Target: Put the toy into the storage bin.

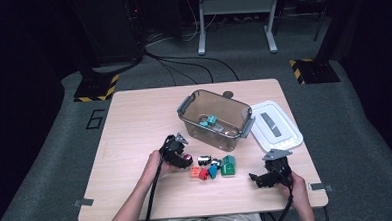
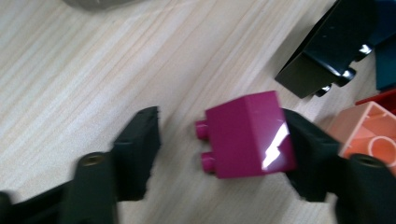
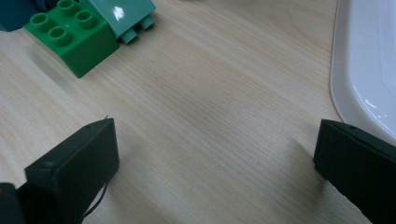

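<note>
A magenta brick (image 2: 247,135) lies on its side on the wooden table (image 1: 134,123), studs pointing at one jaw. My left gripper (image 2: 222,128) straddles it: one pad touches the brick's flat end, the other stands a little off the studs, so it is open. From above, the left gripper (image 1: 183,158) sits at the left end of a cluster of loose bricks. My right gripper (image 1: 257,179) rests low near the table's front right, open (image 3: 217,135) with bare wood between its jaws.
A clear bin (image 1: 186,107) with a teal brick (image 1: 210,120) inside stands mid-table, its white lid (image 1: 264,110) to the right. Loose black (image 1: 204,160), orange (image 1: 194,172), red (image 1: 203,174), blue (image 1: 214,169) and green (image 1: 228,166) bricks lie between the grippers.
</note>
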